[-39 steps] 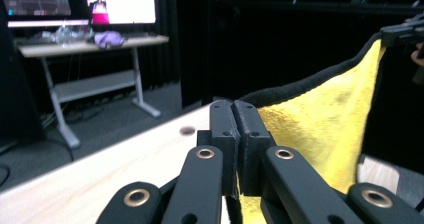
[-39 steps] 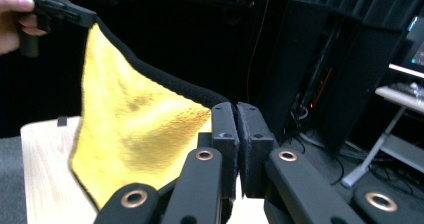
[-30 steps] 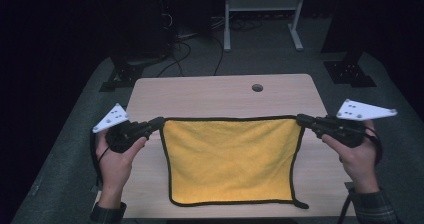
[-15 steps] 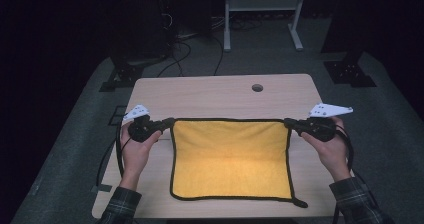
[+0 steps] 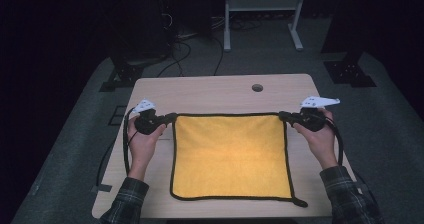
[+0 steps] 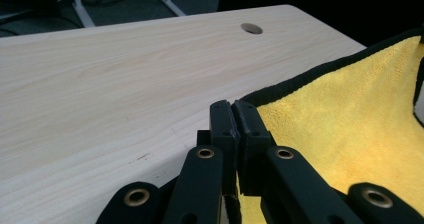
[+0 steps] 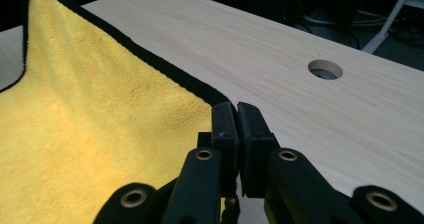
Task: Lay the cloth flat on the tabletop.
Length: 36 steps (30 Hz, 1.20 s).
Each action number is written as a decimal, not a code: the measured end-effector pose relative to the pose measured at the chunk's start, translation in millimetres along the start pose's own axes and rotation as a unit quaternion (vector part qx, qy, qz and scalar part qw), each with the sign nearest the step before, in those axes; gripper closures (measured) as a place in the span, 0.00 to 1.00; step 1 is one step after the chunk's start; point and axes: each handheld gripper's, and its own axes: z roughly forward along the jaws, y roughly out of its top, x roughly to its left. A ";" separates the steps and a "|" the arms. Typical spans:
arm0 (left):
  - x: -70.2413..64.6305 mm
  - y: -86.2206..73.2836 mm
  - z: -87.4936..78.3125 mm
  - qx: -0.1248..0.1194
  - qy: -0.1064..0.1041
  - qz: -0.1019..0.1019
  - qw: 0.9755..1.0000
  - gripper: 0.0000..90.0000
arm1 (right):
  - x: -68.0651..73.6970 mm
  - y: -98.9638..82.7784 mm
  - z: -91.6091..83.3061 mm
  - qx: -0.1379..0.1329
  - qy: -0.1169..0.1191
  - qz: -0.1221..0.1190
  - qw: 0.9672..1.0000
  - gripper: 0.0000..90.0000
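A yellow cloth (image 5: 231, 156) with a black hem lies spread on the light wooden table (image 5: 215, 94). My left gripper (image 5: 172, 117) is shut on the cloth's far left corner, and my right gripper (image 5: 282, 116) is shut on its far right corner. The far edge runs taut between them. In the left gripper view the jaws (image 6: 233, 115) pinch the black hem, with the yellow cloth (image 6: 345, 119) spreading to the right. In the right gripper view the jaws (image 7: 235, 118) clamp the hem, with the cloth (image 7: 95, 119) spreading left.
A round cable hole (image 5: 257, 87) sits in the table's far part. A white metal frame (image 5: 262, 6) and cables (image 5: 185, 39) stand on the dark floor beyond the table. Black stands (image 5: 350, 69) flank the far corners.
Both grippers have come down and toward the person with the cloth's far corners. The cloth, earlier hanging from the raised corners, now lies almost flat on the table.
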 end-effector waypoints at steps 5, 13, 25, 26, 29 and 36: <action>7.6 -2.4 9.6 0.009 0.008 -0.008 1.000 0.97 | -11.7 -6.4 22.4 0.014 -0.009 0.018 1.000 0.96; 19.8 -8.5 31.0 0.035 0.023 -0.014 0.999 0.97 | -24.7 -19.5 51.9 0.028 -0.026 0.037 0.999 0.96; 32.5 -17.1 63.4 0.077 0.052 -0.010 0.996 0.97 | -33.4 -35.7 78.7 0.057 -0.041 0.051 0.996 0.96; 33.2 -18.3 65.4 0.082 0.055 -0.010 0.995 0.97 | -33.9 -36.4 79.7 0.059 -0.042 0.051 0.996 0.96; 34.7 -20.8 70.3 0.087 0.060 -0.005 0.994 0.96 | -35.2 -39.2 83.7 0.065 -0.043 0.055 0.995 0.95; 38.0 -24.0 73.3 0.092 0.074 -0.004 0.993 0.86 | -39.5 -44.1 88.3 0.068 -0.069 0.059 0.994 0.73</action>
